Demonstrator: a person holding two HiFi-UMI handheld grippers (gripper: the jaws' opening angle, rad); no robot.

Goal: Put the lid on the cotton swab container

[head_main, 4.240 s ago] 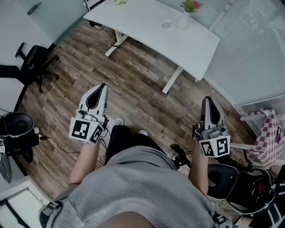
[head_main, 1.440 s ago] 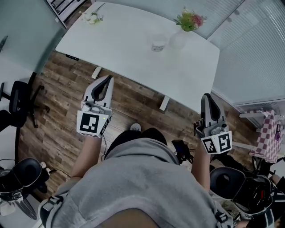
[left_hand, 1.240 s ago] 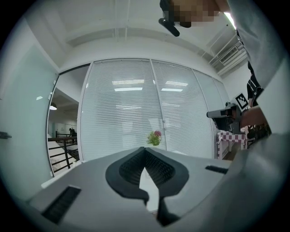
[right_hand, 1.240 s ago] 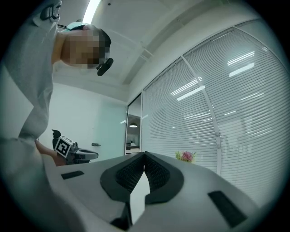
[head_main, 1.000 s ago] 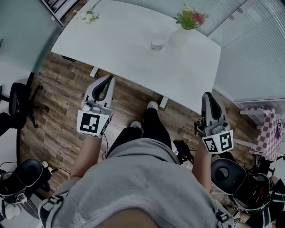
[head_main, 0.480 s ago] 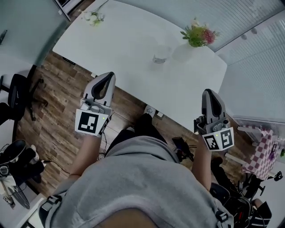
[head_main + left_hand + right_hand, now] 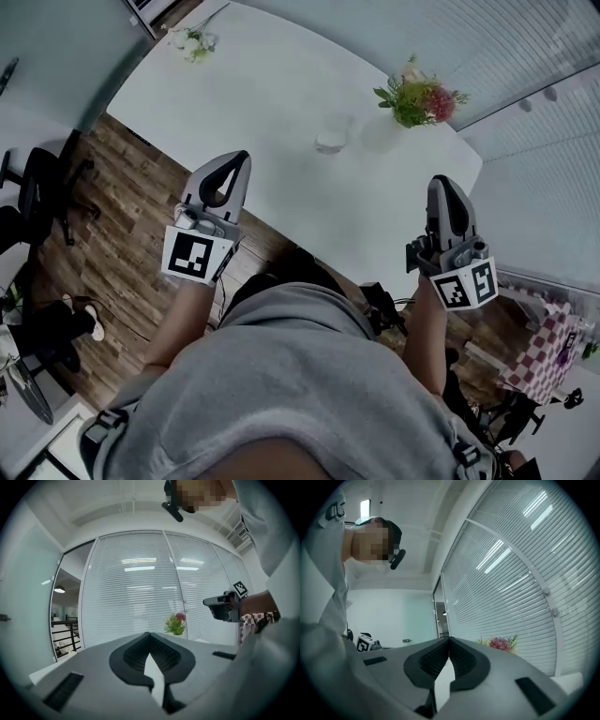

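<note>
A large white table [image 7: 281, 84] is filling the far half of the head view, and it is standing on a brown wooden plank floor [image 7: 103, 216]. Behind the table, on the right, white slatted blinds [image 7: 534, 56] are covering the wall. The person in a grey top [image 7: 281, 375] is standing at the near edge of the table and is holding one gripper in each hand. A black office chair [image 7: 28, 187] is standing on the floor at the left, well apart from the table.

On the far right part of the table a white vase with pink and green flowers [image 7: 417, 98] is standing upright. The same flowers are showing beyond the jaws in both gripper views.

The left gripper [image 7: 241, 156] is hovering over the near edge of the table. Its jaws are closed together at the tips, with nothing between them. The right gripper [image 7: 441, 180] is hovering at the right end of the table, and its jaws are also meeting at the tips and holding nothing.

The small clear round cotton swab container [image 7: 335, 134] is standing on the table just left of the vase. It is lying farther than both grippers, roughly between their two lines, and well apart from the fingertips of each. It is too small here to tell where its lid is.
</note>
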